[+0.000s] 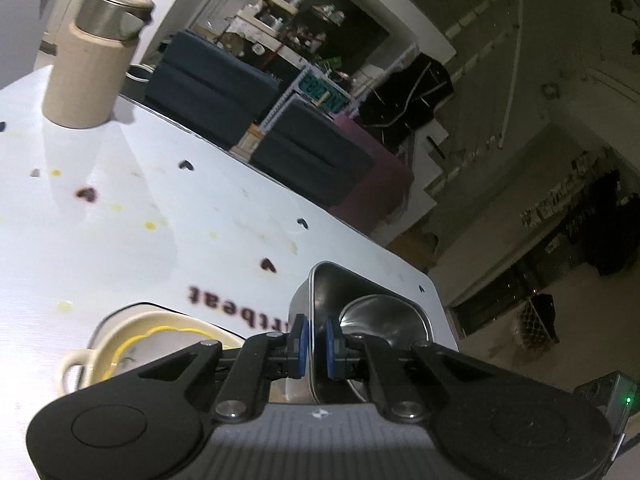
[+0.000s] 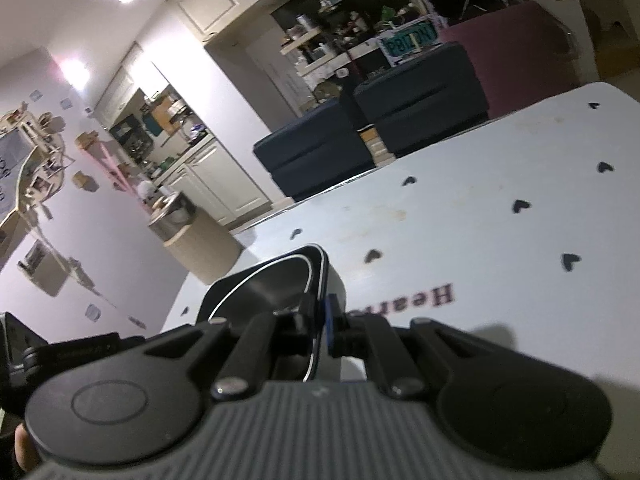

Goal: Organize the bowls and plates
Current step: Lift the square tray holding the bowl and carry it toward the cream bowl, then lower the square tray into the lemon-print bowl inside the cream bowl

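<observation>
My left gripper (image 1: 316,346) is shut on the near rim of a square steel dish (image 1: 384,308), which holds a round steel bowl (image 1: 372,318) inside. A white handled bowl with a yellow-rimmed plate in it (image 1: 132,344) sits on the table just left of the gripper. In the right wrist view, my right gripper (image 2: 319,326) is shut on the rim of the same square steel dish (image 2: 280,284), gripping its right wall. The dish is held tilted above the white table (image 2: 480,220).
A beige canister with a steel lid (image 1: 94,60) stands at the table's far left corner; it also shows in the right wrist view (image 2: 192,236). The white tablecloth (image 1: 160,208) has heart prints and food stains. Dark sofas (image 1: 256,120) lie beyond the table edge.
</observation>
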{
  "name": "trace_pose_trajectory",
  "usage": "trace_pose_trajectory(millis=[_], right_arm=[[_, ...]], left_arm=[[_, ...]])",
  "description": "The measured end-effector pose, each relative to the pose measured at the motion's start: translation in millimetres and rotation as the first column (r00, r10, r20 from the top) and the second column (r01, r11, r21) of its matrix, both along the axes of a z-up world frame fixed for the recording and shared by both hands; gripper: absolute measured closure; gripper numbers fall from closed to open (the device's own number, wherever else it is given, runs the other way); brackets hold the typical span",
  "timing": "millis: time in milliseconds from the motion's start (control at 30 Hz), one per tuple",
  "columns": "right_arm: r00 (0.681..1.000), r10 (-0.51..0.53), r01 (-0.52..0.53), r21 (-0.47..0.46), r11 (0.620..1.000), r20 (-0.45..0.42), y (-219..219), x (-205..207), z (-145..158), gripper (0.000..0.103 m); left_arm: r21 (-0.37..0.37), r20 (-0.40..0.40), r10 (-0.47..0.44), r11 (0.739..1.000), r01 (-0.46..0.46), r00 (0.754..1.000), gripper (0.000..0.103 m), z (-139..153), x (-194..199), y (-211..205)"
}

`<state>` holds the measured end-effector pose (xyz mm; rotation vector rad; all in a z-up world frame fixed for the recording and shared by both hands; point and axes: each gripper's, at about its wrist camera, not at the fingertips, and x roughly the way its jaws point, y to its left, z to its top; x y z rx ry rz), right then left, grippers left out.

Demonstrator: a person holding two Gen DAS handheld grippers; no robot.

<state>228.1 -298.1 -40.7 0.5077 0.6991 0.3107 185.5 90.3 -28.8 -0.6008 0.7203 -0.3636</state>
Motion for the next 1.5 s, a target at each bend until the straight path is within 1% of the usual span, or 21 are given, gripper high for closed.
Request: trace_pose_trajectory(millis=[200, 333, 467, 1000, 1133, 1267, 1333, 1500], right_arm=[[1.0, 0.027, -0.027, 0.018, 0.999, 0.005, 11.8, -5.8, -0.9, 0.093], [1.0, 0.03, -0.03, 0.021, 0.999, 0.004, 20.1, -6.5, -3.4, 0.092], [0.999, 0.034, -0.034, -0.001, 0.999, 0.001, 21.0, -8.9, -3.1, 0.092], [0.989, 0.124, -0.127, -0.042, 0.991, -0.077, 31.9, -7.3, -11.9, 0.091], [0.985, 0.142, -0.147, -0.051, 0.988, -0.093, 36.3, -7.7, -12.6, 0.09], [0.981, 0.149, -0.158, -0.064, 0.985, -0.126, 46.9, -2.1, -14.6, 0.089], [0.979, 0.149, -0.161, -0.074, 0.984, -0.141, 50.1, -1.2, -16.3, 0.089], [0.971, 0.146, -0.166, -0.093, 0.982, -0.189, 54.8, 0.5, -21.4, 0.082]], left_arm=[[-0.018, -0.006, 0.041, 0.999, -0.042, 0.999, 0.094, -2.3, -10.3, 21.2], [-0.016, -0.009, 0.048, 0.999, -0.049, 0.999, 0.094, -5.9, -16.7, 30.6], [-0.008, -0.012, 0.05, 0.999, -0.05, 0.999, 0.094, -7.8, -20.1, 37.9], [0.01, -0.051, 0.088, 0.996, -0.088, 0.995, 0.094, -20.0, -30.7, 65.1], [0.022, -0.068, 0.097, 0.995, -0.095, 0.993, 0.094, -24.3, -31.3, 68.8], [0.04, -0.096, 0.099, 0.995, -0.096, 0.99, 0.094, -30.8, -28.8, 70.1], [0.044, -0.112, 0.098, 0.995, -0.093, 0.989, 0.094, -34.9, -27.3, 70.2], [0.062, -0.149, 0.093, 0.995, -0.084, 0.985, 0.093, -43.6, -22.5, 68.1]])
